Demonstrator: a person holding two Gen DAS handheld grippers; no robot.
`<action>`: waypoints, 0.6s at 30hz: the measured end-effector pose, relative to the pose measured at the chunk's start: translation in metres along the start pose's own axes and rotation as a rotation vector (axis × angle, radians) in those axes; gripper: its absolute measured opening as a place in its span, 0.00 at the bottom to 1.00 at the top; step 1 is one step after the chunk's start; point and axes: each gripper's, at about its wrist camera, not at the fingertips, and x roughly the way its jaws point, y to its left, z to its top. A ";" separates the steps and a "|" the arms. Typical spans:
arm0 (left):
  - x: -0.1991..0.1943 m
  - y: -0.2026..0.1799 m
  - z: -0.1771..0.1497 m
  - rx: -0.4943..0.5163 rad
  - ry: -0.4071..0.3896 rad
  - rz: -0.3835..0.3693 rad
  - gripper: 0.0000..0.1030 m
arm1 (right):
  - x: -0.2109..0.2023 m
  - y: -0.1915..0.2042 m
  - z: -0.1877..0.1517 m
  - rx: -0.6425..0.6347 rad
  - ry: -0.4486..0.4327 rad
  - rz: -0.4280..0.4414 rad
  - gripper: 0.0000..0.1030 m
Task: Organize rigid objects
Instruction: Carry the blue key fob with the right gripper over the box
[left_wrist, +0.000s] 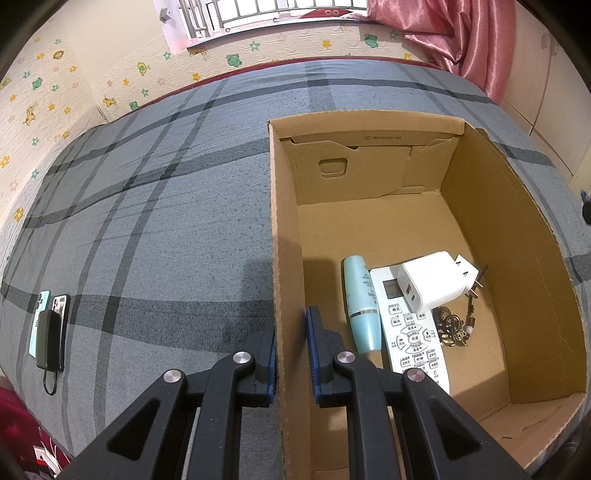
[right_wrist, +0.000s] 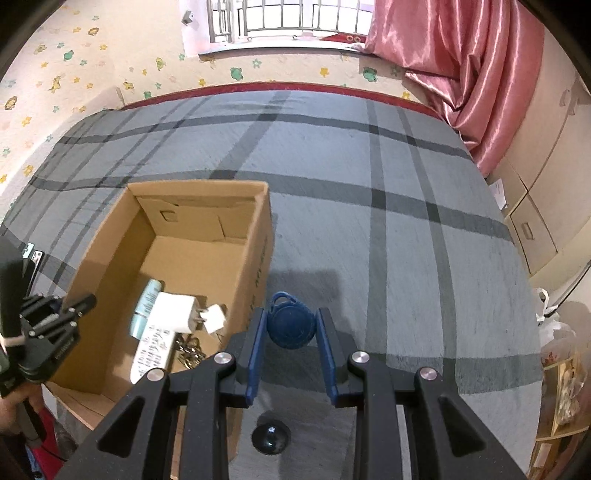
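Note:
An open cardboard box (left_wrist: 513, 236) stands on the grey plaid bed. My left gripper (left_wrist: 292, 354) is shut on its left wall, one pad inside and one outside. On the box floor lie a teal bottle (left_wrist: 362, 302), a white remote (left_wrist: 413, 332), a white charger (left_wrist: 430, 286) and a bunch of keys (left_wrist: 452, 328). My right gripper (right_wrist: 291, 347) is shut on a round blue key fob (right_wrist: 291, 326), held above the bed just right of the box (right_wrist: 258, 258).
Two phones and a black power bank (left_wrist: 48, 332) lie at the bed's left edge. A small black round thing (right_wrist: 270, 437) shows below the right gripper. A pink curtain (right_wrist: 461, 74) and cabinets (right_wrist: 535, 221) flank the bed's right side; a patterned wall runs behind.

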 end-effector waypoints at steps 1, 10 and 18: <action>0.000 0.000 0.000 -0.001 0.000 0.000 0.13 | -0.001 0.002 0.002 -0.003 -0.003 0.002 0.27; 0.000 0.000 0.001 -0.002 0.001 -0.002 0.13 | -0.006 0.028 0.019 -0.044 -0.024 0.031 0.27; -0.001 0.000 0.000 -0.005 0.000 -0.005 0.13 | 0.002 0.056 0.028 -0.074 -0.015 0.073 0.27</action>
